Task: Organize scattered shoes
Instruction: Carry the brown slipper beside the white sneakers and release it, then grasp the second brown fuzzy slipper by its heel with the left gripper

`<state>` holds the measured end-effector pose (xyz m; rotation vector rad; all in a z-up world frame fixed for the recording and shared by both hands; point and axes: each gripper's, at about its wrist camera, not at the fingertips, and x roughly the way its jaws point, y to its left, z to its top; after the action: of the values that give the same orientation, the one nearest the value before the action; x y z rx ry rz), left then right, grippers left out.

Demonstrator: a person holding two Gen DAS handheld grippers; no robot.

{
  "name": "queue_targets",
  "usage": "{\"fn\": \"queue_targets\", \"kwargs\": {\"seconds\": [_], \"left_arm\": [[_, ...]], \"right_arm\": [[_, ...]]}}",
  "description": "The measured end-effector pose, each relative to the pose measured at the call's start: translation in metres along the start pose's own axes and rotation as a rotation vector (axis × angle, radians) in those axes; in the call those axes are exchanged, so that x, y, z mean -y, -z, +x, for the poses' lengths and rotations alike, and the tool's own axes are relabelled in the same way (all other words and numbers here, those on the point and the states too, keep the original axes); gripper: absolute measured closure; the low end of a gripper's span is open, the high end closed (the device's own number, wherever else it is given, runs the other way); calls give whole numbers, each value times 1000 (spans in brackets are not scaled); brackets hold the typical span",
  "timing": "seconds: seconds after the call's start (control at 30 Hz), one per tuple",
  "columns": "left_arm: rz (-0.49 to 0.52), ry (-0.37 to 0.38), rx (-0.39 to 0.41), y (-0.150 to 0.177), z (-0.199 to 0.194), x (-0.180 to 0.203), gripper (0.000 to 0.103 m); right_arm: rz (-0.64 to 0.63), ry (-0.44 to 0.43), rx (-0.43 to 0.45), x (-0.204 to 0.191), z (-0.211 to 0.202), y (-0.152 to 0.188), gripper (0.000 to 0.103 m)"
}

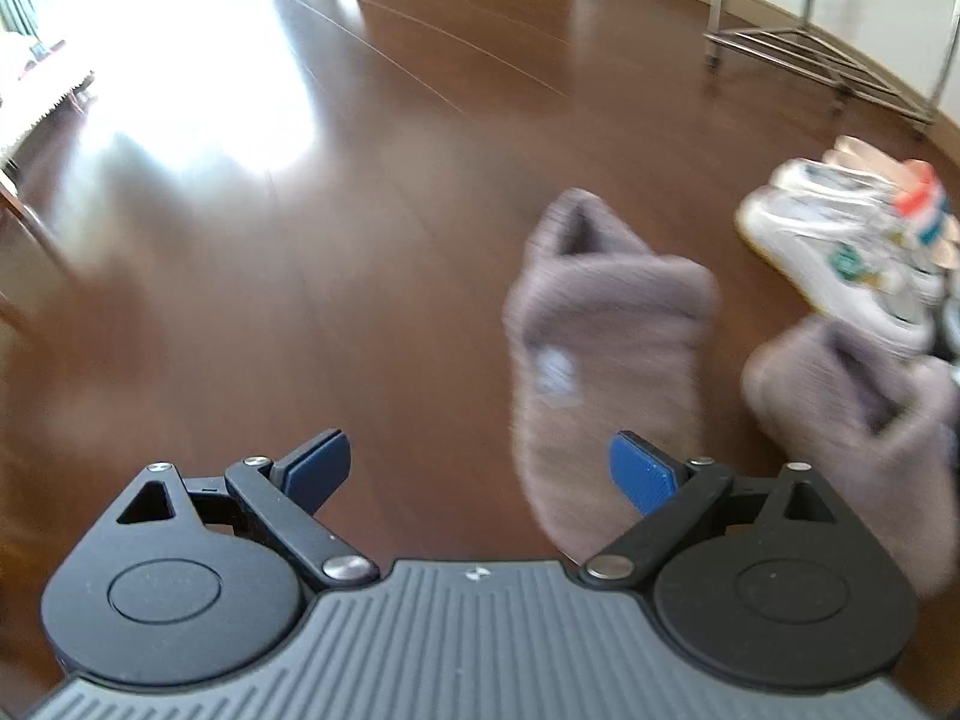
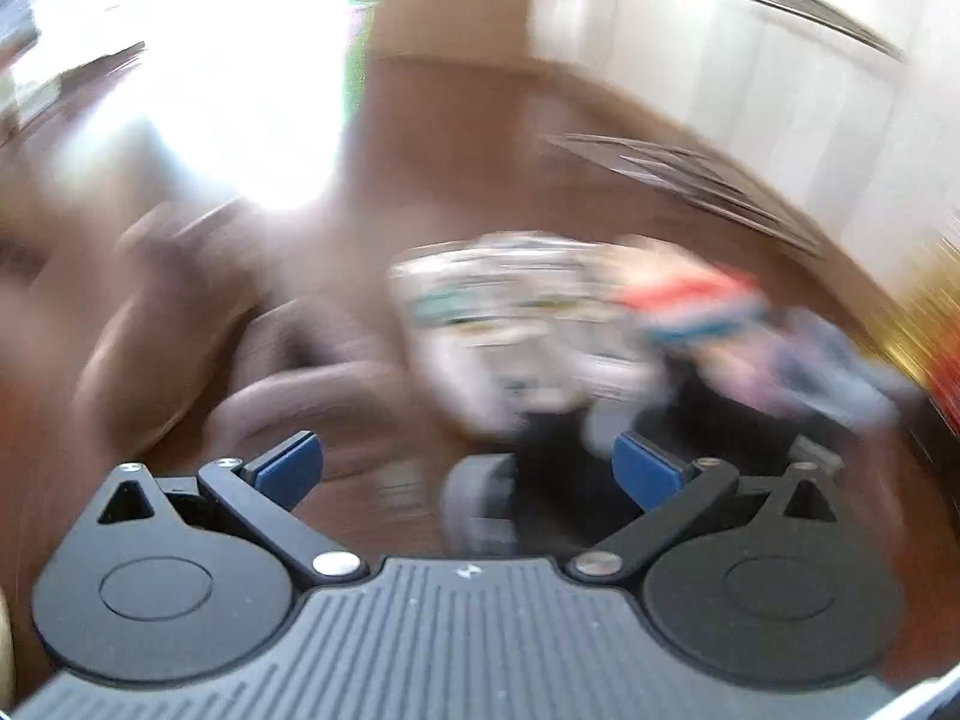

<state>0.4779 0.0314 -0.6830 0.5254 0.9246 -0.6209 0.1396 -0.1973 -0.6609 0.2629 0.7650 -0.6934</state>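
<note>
The left gripper point(image 1: 480, 468) is hanging wide open and holding nothing over the floor point(image 1: 360, 210). Just ahead and right of its right finger, a grey slipper point(image 1: 600, 330) is lying with its long axis running away from the gripper. A second grey slipper point(image 1: 852, 396) and white sneakers point(image 1: 840, 240) are lying further right. The right gripper point(image 2: 468, 468), equally open and empty, is showing only a blurred pile of shoes point(image 2: 540, 312).

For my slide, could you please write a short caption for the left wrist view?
Open left gripper above a wooden floor, near two grey slippers, white sneakers and a metal rack.
</note>
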Motion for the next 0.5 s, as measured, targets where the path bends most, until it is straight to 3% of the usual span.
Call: {"fn": "queue_targets", "kwargs": {"seconds": [0.1, 0.17, 0.27, 0.4, 0.43, 0.47, 0.5], "left_arm": [[20, -35, 26, -16, 23, -12, 8], [45, 26, 23, -40, 41, -11, 8], [70, 119, 2, -74, 65, -9, 8], [14, 149, -98, -64, 78, -6, 9], [0, 156, -123, -61, 82, -5, 17], [-14, 164, -148, -58, 85, -5, 51], [-28, 171, -173, -56, 88, -4, 69]], "right_arm": [[364, 98, 33, 59, -25, 5, 1], [576, 131, 71, 89, -40, 17, 1], [707, 173, 77, 108, -48, 30, 1], [721, 171, 37, 106, -42, 34, 1], [715, 168, 29, 104, -40, 34, 1], [708, 165, 21, 101, -38, 34, 1], [703, 161, 11, 99, -35, 34, 1]]}}
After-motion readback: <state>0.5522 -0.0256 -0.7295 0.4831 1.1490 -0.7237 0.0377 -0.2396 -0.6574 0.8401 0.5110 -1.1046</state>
